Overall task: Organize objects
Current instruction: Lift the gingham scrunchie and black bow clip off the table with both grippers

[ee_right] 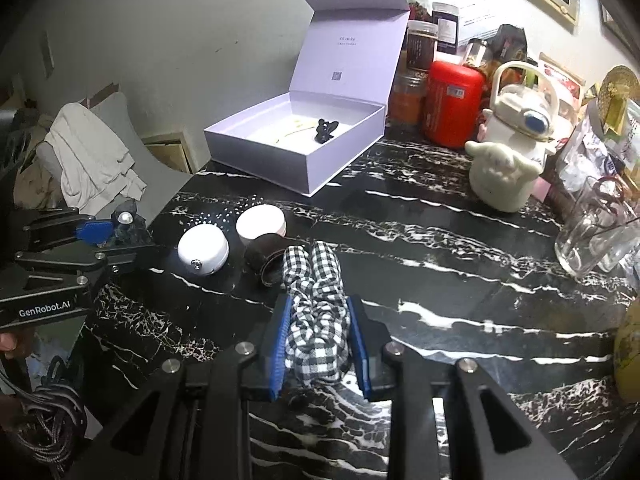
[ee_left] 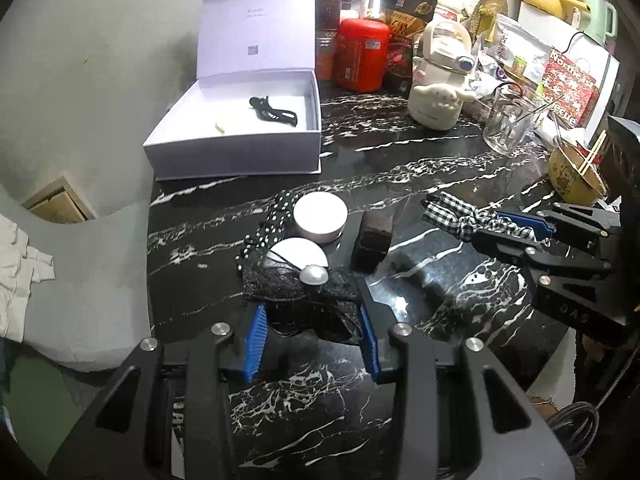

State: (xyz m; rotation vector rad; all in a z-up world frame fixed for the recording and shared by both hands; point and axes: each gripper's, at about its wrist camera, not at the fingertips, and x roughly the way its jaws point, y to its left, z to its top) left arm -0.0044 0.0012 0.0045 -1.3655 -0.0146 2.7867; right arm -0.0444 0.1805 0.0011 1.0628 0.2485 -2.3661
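Here, the left gripper (ee_left: 312, 344) clamps a black bow hair clip (ee_left: 304, 292) above the marble table (ee_left: 420, 184); the right gripper (ee_right: 320, 348) pinches a checked scrunchie (ee_right: 316, 312). The open box (ee_left: 236, 148) sits at eleven o'clock.

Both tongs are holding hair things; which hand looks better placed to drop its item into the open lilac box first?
Probably the left. Its tongs, holding the black pearl bow, sit on the side of the box; the right tongs with the checked scrunchie are farther across.
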